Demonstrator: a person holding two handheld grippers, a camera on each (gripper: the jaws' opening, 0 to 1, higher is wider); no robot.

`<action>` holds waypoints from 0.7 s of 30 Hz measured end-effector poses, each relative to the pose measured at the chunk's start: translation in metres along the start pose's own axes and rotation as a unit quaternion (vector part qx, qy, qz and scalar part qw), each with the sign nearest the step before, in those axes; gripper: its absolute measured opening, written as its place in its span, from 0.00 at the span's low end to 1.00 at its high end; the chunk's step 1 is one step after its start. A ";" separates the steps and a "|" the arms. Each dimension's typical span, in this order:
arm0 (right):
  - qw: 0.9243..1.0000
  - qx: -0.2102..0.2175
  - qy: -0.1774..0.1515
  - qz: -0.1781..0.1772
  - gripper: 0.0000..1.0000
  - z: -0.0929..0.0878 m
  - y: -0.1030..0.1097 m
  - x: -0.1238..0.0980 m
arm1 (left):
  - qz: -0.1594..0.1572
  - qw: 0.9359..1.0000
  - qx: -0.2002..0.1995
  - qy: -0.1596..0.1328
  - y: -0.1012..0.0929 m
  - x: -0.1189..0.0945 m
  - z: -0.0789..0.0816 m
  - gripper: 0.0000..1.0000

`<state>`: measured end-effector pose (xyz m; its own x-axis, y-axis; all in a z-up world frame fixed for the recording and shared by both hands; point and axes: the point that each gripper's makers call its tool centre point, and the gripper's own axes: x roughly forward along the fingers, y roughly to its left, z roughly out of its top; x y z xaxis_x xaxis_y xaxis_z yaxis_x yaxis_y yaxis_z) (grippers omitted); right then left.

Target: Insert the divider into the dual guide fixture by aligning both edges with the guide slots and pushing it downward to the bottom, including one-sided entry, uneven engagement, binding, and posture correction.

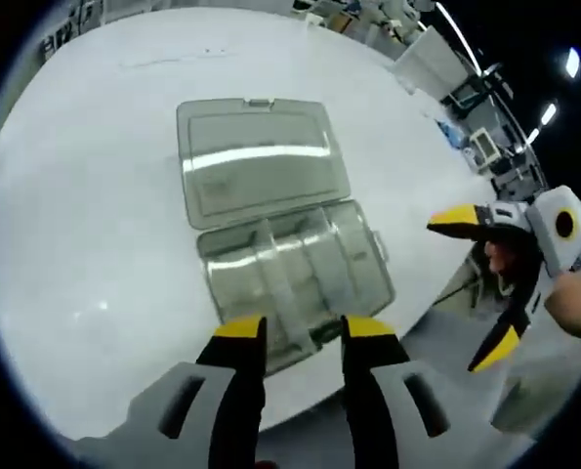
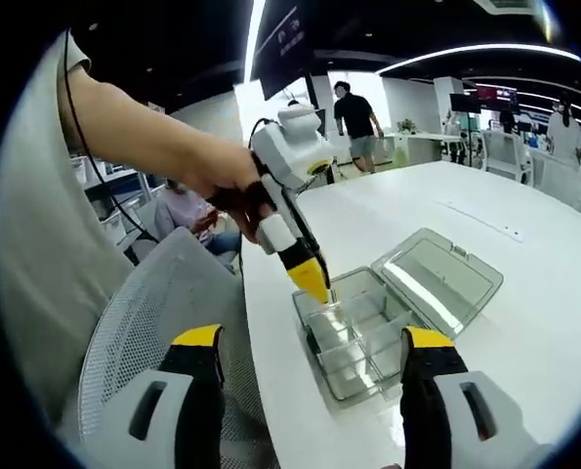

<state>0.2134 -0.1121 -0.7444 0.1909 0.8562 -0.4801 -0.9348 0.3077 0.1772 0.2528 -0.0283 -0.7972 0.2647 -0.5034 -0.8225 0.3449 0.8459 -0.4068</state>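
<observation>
Left hand-held gripper [image 1: 303,330] open, tips over clear fixture [image 1: 295,277], near edge

Left gripper [image 1: 303,328]: black jaws with yellow tips, parted a little; in the right gripper view [image 2: 310,278] it angles downward, held by the person's hand [image 2: 227,186] on a bare forearm [image 2: 124,127]. Right gripper [image 2: 312,342]: jaws spread wide; in the left gripper view [image 1: 480,288] it enters from the right, yellow tips well apart, gripped by a hand [image 1: 510,259].
</observation>
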 end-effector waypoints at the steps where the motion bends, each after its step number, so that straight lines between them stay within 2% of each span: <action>1: 1.000 0.001 0.001 0.001 0.72 -0.001 0.000 -0.001 | -0.006 1.000 0.000 -0.010 -0.002 -0.001 0.000 0.32; 3: 1.000 0.002 0.001 0.002 0.72 -0.002 0.000 -0.002 | -0.006 1.000 0.004 -0.019 -0.002 -0.003 0.000 0.36; 5: 1.000 0.000 0.004 0.003 0.73 -0.003 -0.001 -0.004 | -0.013 0.998 0.031 -0.052 -0.007 -0.007 0.005 0.43; 9: 1.000 -0.001 0.005 0.004 0.73 -0.004 -0.002 -0.009 | -0.019 0.996 0.049 -0.076 -0.013 -0.016 0.004 0.49; 14: 1.000 -0.003 0.007 0.007 0.73 -0.006 -0.003 -0.014 | -0.023 0.992 0.049 -0.110 -0.019 -0.026 0.003 0.55; 21: 1.000 -0.006 0.007 0.012 0.74 -0.004 -0.005 -0.020 | -0.028 0.984 0.063 -0.163 -0.029 -0.040 0.006 0.64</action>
<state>0.2125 -0.1324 -0.7395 0.1637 0.8575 -0.4877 -0.9430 0.2813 0.1779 0.2375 -0.0338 -0.7507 0.5094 -0.5951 -0.6216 0.4710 0.7973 -0.3774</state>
